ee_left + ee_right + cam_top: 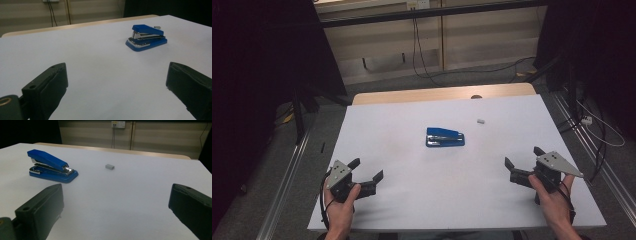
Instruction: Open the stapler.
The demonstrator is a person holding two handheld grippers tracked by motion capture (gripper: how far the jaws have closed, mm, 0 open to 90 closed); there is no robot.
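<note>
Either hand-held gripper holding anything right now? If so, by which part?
Nothing held. Left hand-held gripper and right hand-held gripper are both open and empty; the blue stapler sits untouched mid-table.

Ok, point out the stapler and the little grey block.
stapler (pixel 445 136), high view, on its blue top arm.
grey block (pixel 109 166), right gripper view, on its front face.
</note>
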